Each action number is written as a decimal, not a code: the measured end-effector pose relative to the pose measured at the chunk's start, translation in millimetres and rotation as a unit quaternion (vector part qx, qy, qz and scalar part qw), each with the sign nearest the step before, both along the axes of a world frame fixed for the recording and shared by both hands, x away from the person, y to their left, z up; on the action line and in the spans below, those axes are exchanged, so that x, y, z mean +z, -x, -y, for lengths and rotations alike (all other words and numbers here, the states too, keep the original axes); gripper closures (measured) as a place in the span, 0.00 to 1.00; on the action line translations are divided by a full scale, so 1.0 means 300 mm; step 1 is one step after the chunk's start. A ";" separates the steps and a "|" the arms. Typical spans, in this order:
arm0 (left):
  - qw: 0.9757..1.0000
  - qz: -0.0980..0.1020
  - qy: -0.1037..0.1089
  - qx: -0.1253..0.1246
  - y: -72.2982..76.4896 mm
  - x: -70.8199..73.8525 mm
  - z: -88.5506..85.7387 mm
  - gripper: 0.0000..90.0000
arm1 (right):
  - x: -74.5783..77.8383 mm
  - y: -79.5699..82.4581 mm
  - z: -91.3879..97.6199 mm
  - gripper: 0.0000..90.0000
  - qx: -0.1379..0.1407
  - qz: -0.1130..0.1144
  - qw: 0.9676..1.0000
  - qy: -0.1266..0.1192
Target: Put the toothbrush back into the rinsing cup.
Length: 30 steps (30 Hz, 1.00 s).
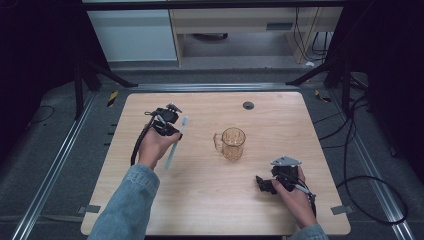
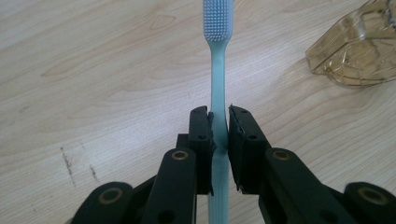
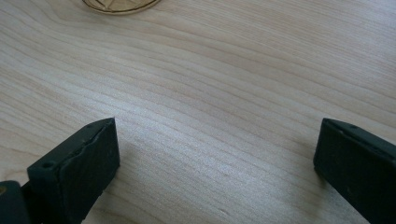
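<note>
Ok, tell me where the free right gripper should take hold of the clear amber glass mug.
Probably the handle of the clear amber glass mug. It stands upright with the handle facing the left of the high view, so the open right gripper should come level from that side. Its round body looks wider and slippery.

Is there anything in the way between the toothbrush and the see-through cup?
No, nothing visible. The left gripper holds the pale blue plastic toothbrush, and only bare light wooden table lies between it and the amber clear plastic mug. The right gripper rests open, off to the mug's other side.
</note>
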<state>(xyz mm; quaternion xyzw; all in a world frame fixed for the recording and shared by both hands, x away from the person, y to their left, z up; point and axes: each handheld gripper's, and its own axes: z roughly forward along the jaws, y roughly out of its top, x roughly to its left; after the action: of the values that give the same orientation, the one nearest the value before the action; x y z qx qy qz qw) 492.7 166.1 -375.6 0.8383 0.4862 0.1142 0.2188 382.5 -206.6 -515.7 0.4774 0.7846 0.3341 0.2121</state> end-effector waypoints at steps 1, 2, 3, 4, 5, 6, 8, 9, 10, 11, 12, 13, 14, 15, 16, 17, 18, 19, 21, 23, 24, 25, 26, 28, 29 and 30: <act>1.000 0.004 0.003 -0.001 0.000 0.007 0.005 0.88 | 0.000 0.000 0.000 0.01 0.000 0.000 1.000 0.000; 1.000 0.004 0.003 -0.001 0.000 0.007 0.005 0.88 | 0.000 0.000 0.000 0.01 0.000 0.000 1.000 0.000; 1.000 0.011 0.006 -0.003 0.002 0.020 0.013 0.88 | 0.000 0.000 0.000 0.01 -0.001 0.000 1.000 -0.001; 1.000 0.011 0.006 -0.003 0.002 0.020 0.013 0.88 | 0.000 0.000 0.000 0.01 -0.001 0.000 1.000 -0.001; 1.000 0.015 0.007 -0.004 0.003 0.027 0.018 0.88 | 0.000 0.000 0.000 0.01 0.000 0.000 1.000 0.000; 1.000 0.019 0.008 -0.006 0.004 0.033 0.023 0.88 | 0.000 0.000 0.000 0.01 0.000 0.000 1.000 0.000; 1.000 0.024 0.010 -0.010 0.007 0.042 0.038 0.88 | 0.000 0.000 0.000 0.01 0.000 0.000 1.000 0.000; 1.000 0.026 0.010 -0.013 0.008 0.047 0.045 0.88 | 0.000 0.000 0.000 0.01 0.000 0.000 1.000 0.000; 0.999 0.029 0.011 -0.017 0.009 0.053 0.060 0.88 | 0.000 0.000 0.000 0.01 0.000 0.000 1.000 0.000; 0.999 0.029 0.011 -0.017 0.009 0.053 0.060 0.88 | 0.000 0.000 0.000 0.01 0.000 0.000 1.000 0.000; 0.999 0.031 0.013 -0.018 0.009 0.055 0.067 0.88 | 0.000 0.000 0.000 0.01 0.000 0.000 1.000 0.000; 0.999 0.033 0.015 -0.023 0.009 0.059 0.079 0.88 | 0.000 0.000 0.000 0.01 0.000 0.000 1.000 0.000; 0.999 0.033 0.015 -0.023 0.009 0.059 0.079 0.88 | 0.000 0.000 0.000 0.01 0.000 0.000 1.000 0.000; 0.999 0.035 0.015 -0.025 0.010 0.061 0.088 0.88 | 0.000 0.000 0.000 0.01 0.000 0.000 1.000 0.000; 0.999 0.035 0.015 -0.025 0.010 0.061 0.088 0.88 | 0.000 0.000 0.000 0.01 0.000 0.000 1.000 0.000; 0.999 0.040 0.019 -0.026 0.013 0.066 0.097 0.88 | 0.000 0.000 0.000 0.01 0.000 0.000 1.000 0.000; 0.999 0.040 0.019 -0.026 0.013 0.066 0.097 0.88 | 0.000 0.000 0.000 0.01 0.000 0.000 1.000 0.000; 0.999 0.041 0.018 -0.027 0.014 0.068 0.099 0.88 | 0.000 0.000 0.001 0.01 0.002 0.000 1.000 0.001; 0.998 0.050 0.022 -0.028 0.016 0.077 0.109 0.88 | 0.000 0.000 0.002 0.01 0.003 0.000 1.000 0.001; 0.998 0.055 0.024 -0.029 0.018 0.084 0.117 0.88 | 0.000 0.000 0.002 0.01 0.004 0.000 1.000 0.001; 0.998 0.058 0.026 -0.029 0.019 0.087 0.121 0.88 | 0.000 0.000 0.002 0.01 0.004 0.000 1.000 0.001; 0.997 0.060 0.026 -0.031 0.019 0.090 0.124 0.88 | 0.000 0.000 0.002 0.01 0.004 0.000 1.000 0.001; 0.997 0.062 0.028 -0.032 0.019 0.093 0.128 0.88 | 0.000 0.000 0.002 0.01 0.004 0.000 1.000 0.001; 0.997 0.067 0.029 -0.032 0.019 0.099 0.136 0.88 | 0.000 0.000 0.002 0.01 0.004 0.000 1.000 0.001; 0.997 0.069 0.030 -0.032 0.019 0.102 0.138 0.88 | 0.000 0.000 0.002 0.01 0.005 0.000 1.000 0.002; 0.996 0.072 0.030 -0.032 0.019 0.104 0.140 0.88 | 0.001 0.001 0.001 0.01 0.002 -0.001 1.000 -0.003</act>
<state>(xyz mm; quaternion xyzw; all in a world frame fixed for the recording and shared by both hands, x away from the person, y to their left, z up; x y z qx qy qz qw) 486.9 124.0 -344.6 0.8362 0.4451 0.1520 0.2821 382.3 -206.9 -515.6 0.4770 0.7845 0.3367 0.2092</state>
